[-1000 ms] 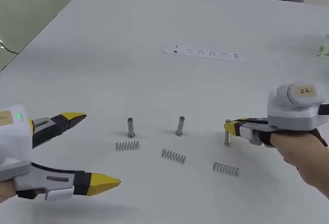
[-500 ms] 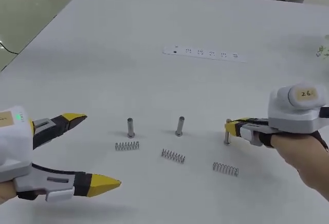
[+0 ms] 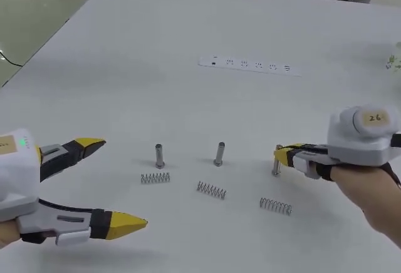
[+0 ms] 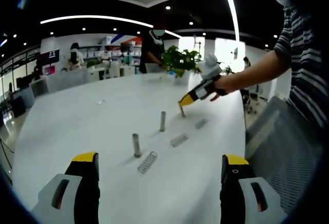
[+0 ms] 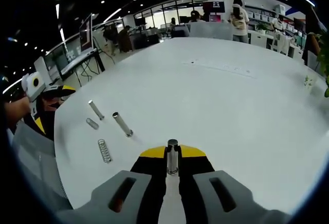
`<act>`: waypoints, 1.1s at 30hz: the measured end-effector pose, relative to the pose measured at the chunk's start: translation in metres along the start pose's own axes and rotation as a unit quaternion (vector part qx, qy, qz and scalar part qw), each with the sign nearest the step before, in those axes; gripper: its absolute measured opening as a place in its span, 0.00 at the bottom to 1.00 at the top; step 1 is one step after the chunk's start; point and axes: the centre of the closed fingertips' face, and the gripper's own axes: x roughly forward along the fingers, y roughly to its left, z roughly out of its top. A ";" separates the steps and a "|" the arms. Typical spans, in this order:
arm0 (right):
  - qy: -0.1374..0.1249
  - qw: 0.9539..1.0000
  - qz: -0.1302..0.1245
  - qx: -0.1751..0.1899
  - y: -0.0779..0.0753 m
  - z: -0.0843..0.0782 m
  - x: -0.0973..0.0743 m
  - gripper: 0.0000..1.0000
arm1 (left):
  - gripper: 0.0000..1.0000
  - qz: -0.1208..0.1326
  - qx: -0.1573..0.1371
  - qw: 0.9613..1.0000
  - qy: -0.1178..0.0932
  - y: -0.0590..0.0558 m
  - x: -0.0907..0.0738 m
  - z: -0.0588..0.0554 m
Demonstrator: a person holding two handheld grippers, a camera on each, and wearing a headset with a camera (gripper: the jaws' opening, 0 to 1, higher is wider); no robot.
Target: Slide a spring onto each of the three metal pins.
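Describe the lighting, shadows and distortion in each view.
Head view: soft even light, sharp, faint shadow under the yellow-tipped left gripper. Left gripper view: fisheye bends the ceiling light strips. Right gripper view: the grey metal pin clamped in the right gripper looms large.

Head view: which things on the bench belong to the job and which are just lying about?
Job: left pin, middle pin, right pin clamped in the right gripper; left spring, middle spring, right spring.
Lying about: power strip, plant at the picture's right edge.

Open table around well-spaced pins.
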 end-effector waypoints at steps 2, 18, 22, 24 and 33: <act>-0.002 1.000 0.000 -0.001 0.000 0.000 0.001 0.04 | 0.96 0.000 0.001 1.000 0.001 0.000 0.000 0.000; -0.019 1.000 -0.010 -0.007 -0.001 -0.007 -0.010 0.05 | 0.96 0.000 0.002 1.000 0.001 -0.002 -0.001 -0.001; -0.019 1.000 -0.013 -0.021 0.000 -0.010 -0.013 0.05 | 0.96 -0.002 0.001 1.000 0.002 -0.003 0.000 -0.001; -0.018 0.999 -0.016 -0.029 0.000 -0.011 -0.014 0.05 | 0.96 -0.003 -0.001 1.000 -0.002 -0.004 -0.001 0.001; -0.012 0.999 -0.017 -0.043 0.003 -0.012 -0.016 0.05 | 0.96 -0.001 -0.002 1.000 -0.006 -0.003 -0.002 0.004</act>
